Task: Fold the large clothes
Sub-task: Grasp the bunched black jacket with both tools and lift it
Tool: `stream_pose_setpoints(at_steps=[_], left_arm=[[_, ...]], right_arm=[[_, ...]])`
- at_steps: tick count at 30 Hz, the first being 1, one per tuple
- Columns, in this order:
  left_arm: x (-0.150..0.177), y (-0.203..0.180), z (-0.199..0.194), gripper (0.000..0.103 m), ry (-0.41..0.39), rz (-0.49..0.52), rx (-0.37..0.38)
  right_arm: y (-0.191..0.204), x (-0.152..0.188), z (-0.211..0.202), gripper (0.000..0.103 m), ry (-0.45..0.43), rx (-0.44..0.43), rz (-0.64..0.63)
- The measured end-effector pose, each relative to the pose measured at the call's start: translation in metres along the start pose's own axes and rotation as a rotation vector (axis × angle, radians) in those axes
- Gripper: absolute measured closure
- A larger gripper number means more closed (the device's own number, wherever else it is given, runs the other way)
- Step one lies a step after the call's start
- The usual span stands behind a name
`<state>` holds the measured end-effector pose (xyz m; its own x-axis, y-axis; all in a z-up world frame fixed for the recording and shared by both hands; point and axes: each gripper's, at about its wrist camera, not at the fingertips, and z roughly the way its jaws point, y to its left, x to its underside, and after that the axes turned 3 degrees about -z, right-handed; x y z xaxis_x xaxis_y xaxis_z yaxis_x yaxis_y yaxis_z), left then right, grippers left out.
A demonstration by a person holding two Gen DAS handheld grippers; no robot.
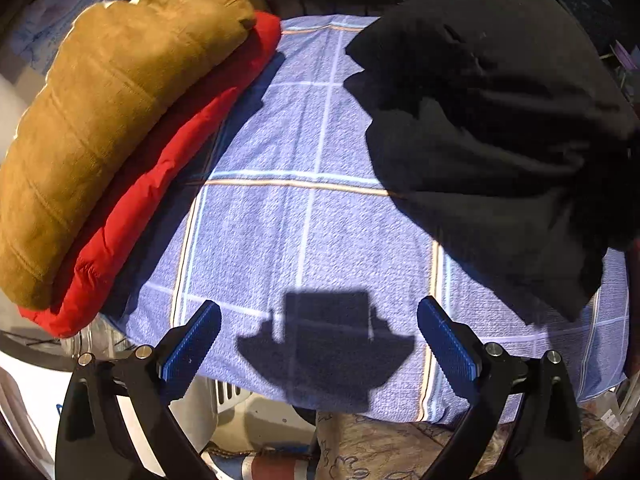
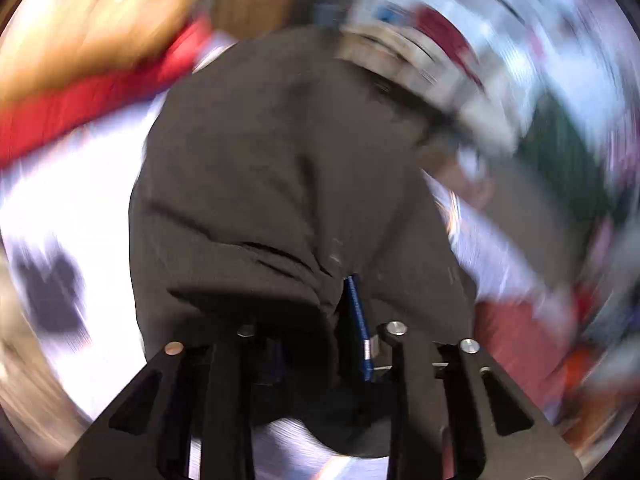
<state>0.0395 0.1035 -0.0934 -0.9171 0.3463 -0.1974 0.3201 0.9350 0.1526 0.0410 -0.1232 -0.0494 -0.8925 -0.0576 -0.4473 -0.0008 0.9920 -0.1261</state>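
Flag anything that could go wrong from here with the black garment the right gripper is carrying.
1. The right gripper pinches only a bunched bit of the black garment; the right wrist view is motion-blurred, so a fast swing might pull the cloth free.
2. The left gripper is open and empty above the checked sheet, so the garment may land crumpled.
3. The hanging garment could brush the stacked tan garment and red garment.
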Motion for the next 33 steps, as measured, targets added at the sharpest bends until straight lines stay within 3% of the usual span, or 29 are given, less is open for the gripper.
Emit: stream_pose_setpoints(at_steps=[2, 4, 7, 8, 10, 11, 12, 14, 17, 22, 23, 25, 27, 31, 33], left_arm=[[-0.009, -0.015, -0.006, 0.006, -0.052, 0.048, 0.031], [-0.017, -0.037, -0.012, 0.006, -0.103, 0.120, 0.051], [-0.025, -0.069, -0.016, 0.006, -0.144, 0.199, 0.104], [-0.026, -0.076, -0.015, 0.006, -0.151, 0.214, 0.122], [-0.028, -0.095, -0.012, 0.006, -0.167, 0.259, 0.172], [-0.028, -0.106, -0.008, 0.006, -0.177, 0.290, 0.184], [-0.027, -0.114, -0.003, 0.006, -0.187, 0.324, 0.186], [-0.024, -0.137, 0.009, 0.006, -0.228, 0.431, 0.149], [-0.016, -0.173, 0.037, 0.006, -0.290, 0.622, 0.019], [-0.008, -0.197, 0.071, 0.006, -0.399, 0.784, -0.128], [-0.005, -0.202, 0.077, 0.010, -0.433, 0.833, -0.157], [-0.005, -0.210, 0.089, 0.028, -0.468, 0.909, -0.214], [-0.016, -0.214, 0.093, 0.053, -0.459, 0.925, -0.199], [-0.055, -0.203, 0.070, 0.074, -0.459, 0.791, -0.099], [-0.075, -0.190, 0.049, 0.092, -0.498, 0.704, -0.067]], right_arm=[[-0.080, -0.014, -0.001, 0.082, -0.018, -0.059, 0.300], [-0.143, -0.009, 0.005, 0.082, -0.030, -0.057, 0.524], [-0.210, 0.026, 0.037, 0.081, 0.027, -0.107, 0.748], [-0.222, 0.041, 0.044, 0.076, 0.045, -0.104, 0.779], [-0.224, 0.056, 0.051, 0.052, 0.065, -0.114, 0.784], [-0.226, 0.067, 0.054, 0.032, 0.080, -0.120, 0.778], [-0.220, 0.076, 0.055, 0.025, 0.083, -0.131, 0.779], [-0.215, 0.096, 0.064, 0.025, 0.103, -0.198, 0.806], [-0.208, 0.106, 0.063, 0.025, 0.120, -0.225, 0.849], [-0.206, 0.117, 0.046, 0.025, 0.092, -0.344, 0.955], [-0.205, 0.122, 0.047, 0.025, 0.091, -0.369, 0.979], [-0.211, 0.140, 0.048, 0.024, 0.091, -0.449, 1.075], [-0.212, 0.152, 0.048, 0.024, 0.088, -0.508, 1.156], [-0.207, 0.177, 0.040, 0.021, 0.082, -0.537, 1.263], [-0.203, 0.196, 0.035, 0.019, 0.063, -0.594, 1.366]])
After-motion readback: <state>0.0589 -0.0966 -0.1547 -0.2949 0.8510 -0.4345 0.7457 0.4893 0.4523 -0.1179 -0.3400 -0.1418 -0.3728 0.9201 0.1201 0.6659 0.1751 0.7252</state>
